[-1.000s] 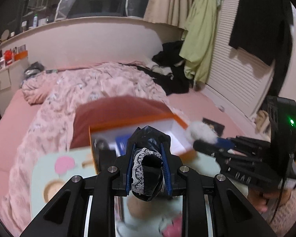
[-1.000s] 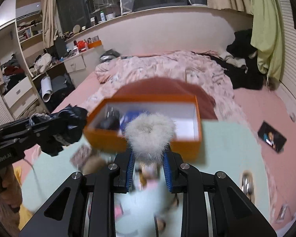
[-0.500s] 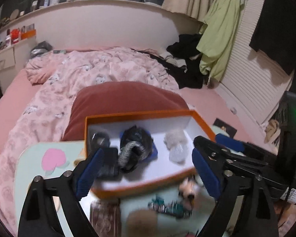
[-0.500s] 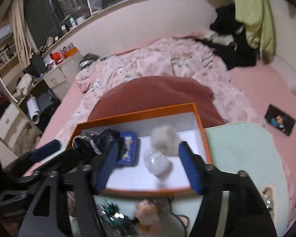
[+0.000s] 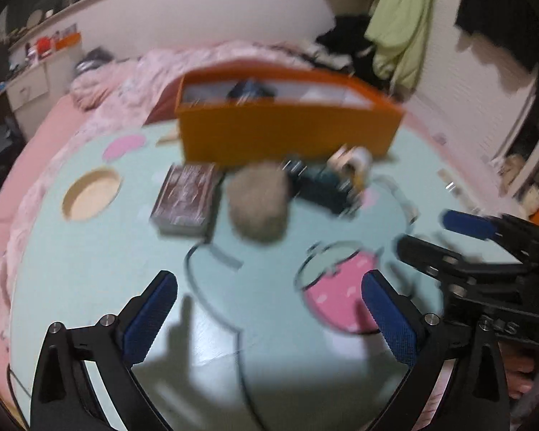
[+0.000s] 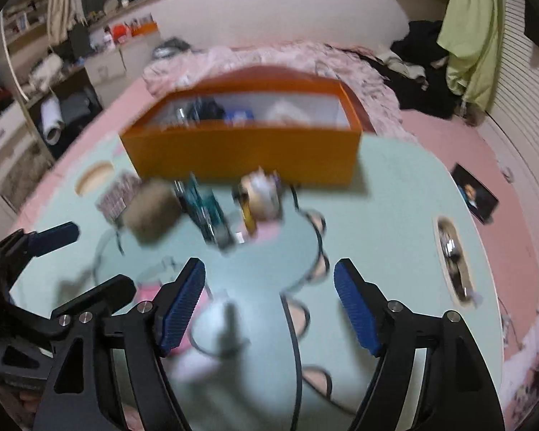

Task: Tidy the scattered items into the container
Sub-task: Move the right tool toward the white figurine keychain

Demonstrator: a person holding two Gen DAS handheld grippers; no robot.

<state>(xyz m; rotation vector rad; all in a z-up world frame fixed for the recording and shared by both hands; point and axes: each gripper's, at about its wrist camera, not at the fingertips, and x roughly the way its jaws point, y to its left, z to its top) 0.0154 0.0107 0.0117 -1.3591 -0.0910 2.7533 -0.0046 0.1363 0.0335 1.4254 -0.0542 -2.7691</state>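
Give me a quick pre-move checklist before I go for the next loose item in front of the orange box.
1. Left gripper empty: ok, jaws opening, nothing between them.
2. Right gripper empty: ok, jaws opening, nothing between them.
3. Loose items left on the mint table: ok, the brown fluffy ball, the dark patterned box and the teal clip lie in front of the orange box.
4. Orange box has room: cannot tell, its contents are blurred.
5. Grippers apart from each other: ok, there is a gap.
6. Picture sharp enough to aim: not ok, motion blur.

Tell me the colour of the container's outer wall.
Orange; the container shows it best in the right wrist view.
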